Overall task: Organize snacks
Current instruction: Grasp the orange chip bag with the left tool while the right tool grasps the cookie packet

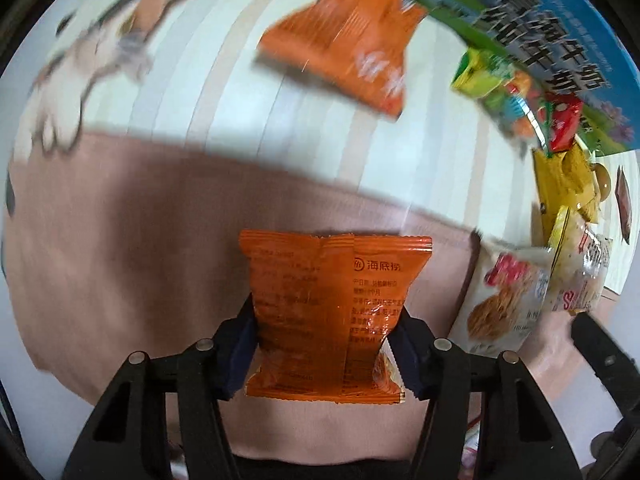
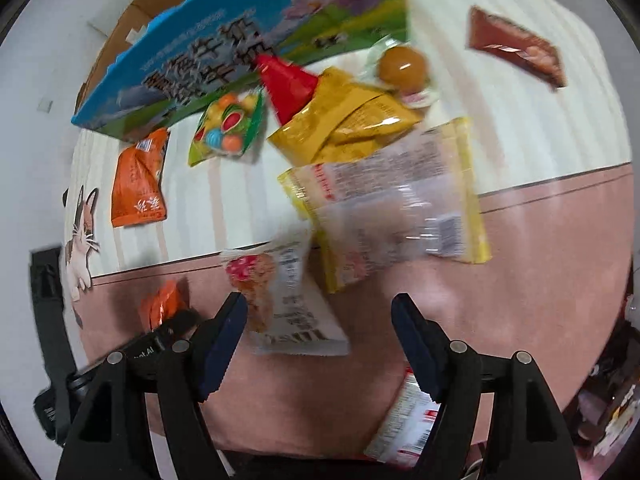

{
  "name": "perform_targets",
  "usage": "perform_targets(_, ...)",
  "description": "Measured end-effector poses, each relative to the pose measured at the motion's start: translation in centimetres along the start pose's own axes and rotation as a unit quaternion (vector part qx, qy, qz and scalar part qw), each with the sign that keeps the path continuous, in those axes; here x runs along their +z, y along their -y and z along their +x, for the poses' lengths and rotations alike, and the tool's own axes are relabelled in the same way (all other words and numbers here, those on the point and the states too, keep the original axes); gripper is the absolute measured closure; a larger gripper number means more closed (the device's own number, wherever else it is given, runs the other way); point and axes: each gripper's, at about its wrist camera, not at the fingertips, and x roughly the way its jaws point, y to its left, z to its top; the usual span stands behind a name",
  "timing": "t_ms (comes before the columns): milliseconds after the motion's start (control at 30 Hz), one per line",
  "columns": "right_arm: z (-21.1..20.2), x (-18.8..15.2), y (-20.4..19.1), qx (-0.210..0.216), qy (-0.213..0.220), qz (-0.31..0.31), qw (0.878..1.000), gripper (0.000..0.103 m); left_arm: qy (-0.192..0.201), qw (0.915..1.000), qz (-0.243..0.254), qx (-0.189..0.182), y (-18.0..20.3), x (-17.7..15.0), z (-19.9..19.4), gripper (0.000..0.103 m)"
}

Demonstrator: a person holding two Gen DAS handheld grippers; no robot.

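Note:
My left gripper (image 1: 326, 320) is shut on an orange snack packet (image 1: 328, 312) and holds it above the pink part of the mat. A second orange packet (image 1: 352, 36) lies further off on the striped part; it also shows in the right wrist view (image 2: 138, 180). My right gripper (image 2: 318, 320) is open and empty, just above a white cracker packet (image 2: 288, 304) that lies between its fingers. A clear yellow-edged packet (image 2: 396, 208) lies just beyond it. The held orange packet (image 2: 162, 306) and the left gripper show at the right view's lower left.
A blue and green milk carton box (image 2: 240, 44) stands at the back. In front of it lie a fruit candy bag (image 2: 230, 126), a red packet (image 2: 286, 82), a yellow packet (image 2: 344, 124), a round brown sweet (image 2: 402, 64) and a brown bar (image 2: 516, 48). Another packet (image 2: 404, 420) lies under the right fingers.

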Motion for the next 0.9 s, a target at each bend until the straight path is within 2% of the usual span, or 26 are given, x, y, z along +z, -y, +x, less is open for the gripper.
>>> perform_targets(167,3.3,0.3,-3.9,-0.028,-0.015,-0.061,0.998,0.026,0.025,0.9976,0.044,0.046,1.2,1.6,-0.5,0.046)
perform_targets(367,6.6,0.2,-5.8,-0.053,-0.035,-0.093,0.994,0.028,0.016,0.9962,0.050,0.069,-0.4,2.9,0.5,0.046)
perform_targets(400,6.8,0.2,-5.7,-0.055,-0.032,-0.094,0.994,0.036,0.014,0.9962,0.049,0.070,-0.7,2.4,0.9,0.046)
perform_targets(500,6.7,0.1,-4.7,-0.045,-0.020,-0.075,0.996,0.045,0.016,0.9954,0.054,0.078,-2.2,3.1,0.8,0.046)
perform_targets(600,6.3,0.3,-2.9,-0.022,-0.023,-0.032,0.999,0.046,0.014,0.9945,0.064,0.082,-1.9,2.4,0.8,0.045)
perform_targets(633,6.2,0.5,-2.6,-0.018,-0.026,-0.025,0.999,0.046,0.013,0.9943,0.066,0.083,-3.2,2.2,1.0,0.044)
perform_targets(733,6.3,0.7,-2.5,-0.017,-0.038,-0.030,0.999,0.039,-0.002,0.9950,0.068,0.074,-3.3,1.8,1.7,0.040)
perform_targets(800,6.5,0.9,-2.7,-0.007,-0.049,-0.032,0.998,0.024,-0.008,0.9967,0.061,0.052,-3.2,1.7,2.2,0.034)
perform_targets(900,7.0,0.8,-3.1,-0.010,-0.053,-0.040,0.998,0.023,-0.014,0.9980,0.053,0.030,-4.2,1.7,2.7,0.030)
